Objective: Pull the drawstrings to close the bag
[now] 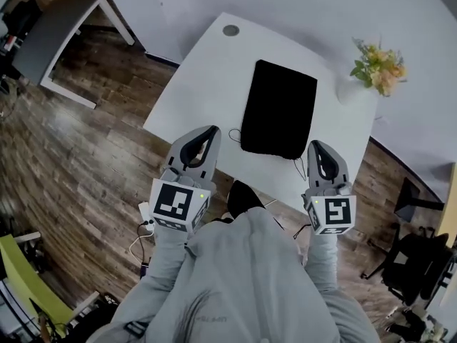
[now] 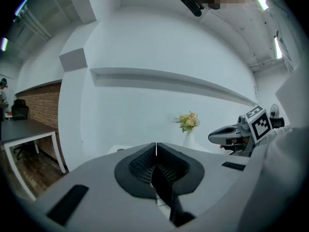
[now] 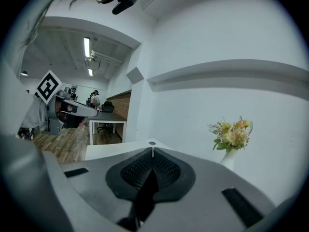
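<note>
A black drawstring bag (image 1: 279, 108) lies flat on the white table (image 1: 207, 70), its mouth toward me. Thin black drawstrings trail from its near corners, one at the left (image 1: 233, 134) and one at the right (image 1: 299, 165). My left gripper (image 1: 211, 131) hovers at the table's near edge, left of the bag, shut and empty. My right gripper (image 1: 316, 146) hangs by the bag's near right corner, also shut with nothing held. In both gripper views the jaws meet in a closed line (image 2: 156, 149) (image 3: 153, 152), and the bag is hidden behind them.
A white vase of yellow flowers (image 1: 378, 68) stands at the table's far right corner, seen too in the gripper views (image 2: 189, 124) (image 3: 233, 137). A round cable hole (image 1: 230, 30) sits at the far end. Wooden floor surrounds the table; a black chair (image 1: 410, 259) stands to the right.
</note>
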`<state>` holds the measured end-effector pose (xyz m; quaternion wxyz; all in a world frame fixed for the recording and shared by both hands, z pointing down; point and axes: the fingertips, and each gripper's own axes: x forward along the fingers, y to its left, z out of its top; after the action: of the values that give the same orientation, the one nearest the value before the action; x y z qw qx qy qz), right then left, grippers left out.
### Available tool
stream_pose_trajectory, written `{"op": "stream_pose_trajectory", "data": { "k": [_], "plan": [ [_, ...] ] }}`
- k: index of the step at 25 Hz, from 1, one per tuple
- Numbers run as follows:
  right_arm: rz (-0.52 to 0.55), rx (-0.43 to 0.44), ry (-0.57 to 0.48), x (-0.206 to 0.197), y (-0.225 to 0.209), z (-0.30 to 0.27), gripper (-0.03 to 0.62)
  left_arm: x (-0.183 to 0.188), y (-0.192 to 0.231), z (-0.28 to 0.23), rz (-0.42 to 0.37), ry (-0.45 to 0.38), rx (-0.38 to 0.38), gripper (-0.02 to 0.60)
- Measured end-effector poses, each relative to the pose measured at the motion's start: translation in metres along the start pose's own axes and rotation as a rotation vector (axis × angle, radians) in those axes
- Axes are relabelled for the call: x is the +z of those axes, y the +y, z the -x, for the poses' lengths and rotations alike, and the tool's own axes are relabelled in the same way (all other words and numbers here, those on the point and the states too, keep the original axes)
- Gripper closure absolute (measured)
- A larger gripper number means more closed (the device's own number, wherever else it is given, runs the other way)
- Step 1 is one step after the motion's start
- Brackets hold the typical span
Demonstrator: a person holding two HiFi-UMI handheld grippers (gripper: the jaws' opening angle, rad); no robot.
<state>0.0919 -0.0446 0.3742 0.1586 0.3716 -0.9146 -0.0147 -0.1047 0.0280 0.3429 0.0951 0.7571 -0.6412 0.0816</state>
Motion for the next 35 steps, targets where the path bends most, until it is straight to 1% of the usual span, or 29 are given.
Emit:
{"op": "stream_pose_trajectory", "data": {
  "k": [4, 7, 13, 19, 26, 30, 35],
  "plan": [
    [0.0, -0.04, -0.013, 0.015, -0.031, -0.029, 0.571, 0.022, 0.017, -0.045, -0.02, -0.01, -0.028, 0.551],
    [0.0, -0.062, -0.004, 0.017, -0.049, -0.04, 0.571, 0.034, 0.02, -0.074, -0.035, -0.01, -0.055, 0.551],
    [-0.019, -0.124, 0.023, 0.014, -0.071, -0.048, 0.57, 0.046, 0.023, -0.111, -0.058, -0.011, -0.113, 0.551],
    [-0.044, -0.208, 0.046, 0.014, -0.074, -0.038, 0.571, 0.053, 0.02, -0.13, -0.073, -0.001, -0.212, 0.551],
    [-0.09, -0.371, 0.079, 0.009, -0.075, -0.016, 0.571, 0.052, 0.012, -0.143, -0.104, 0.02, -0.355, 0.551],
    [-0.089, -0.42, 0.093, 0.006, -0.072, -0.002, 0.57, 0.045, 0.007, -0.146, -0.113, 0.037, -0.404, 0.551],
    [-0.096, -0.472, 0.135, -0.011, -0.065, 0.012, 0.569, 0.034, -0.004, -0.148, -0.124, 0.062, -0.454, 0.551]
  ]
}}
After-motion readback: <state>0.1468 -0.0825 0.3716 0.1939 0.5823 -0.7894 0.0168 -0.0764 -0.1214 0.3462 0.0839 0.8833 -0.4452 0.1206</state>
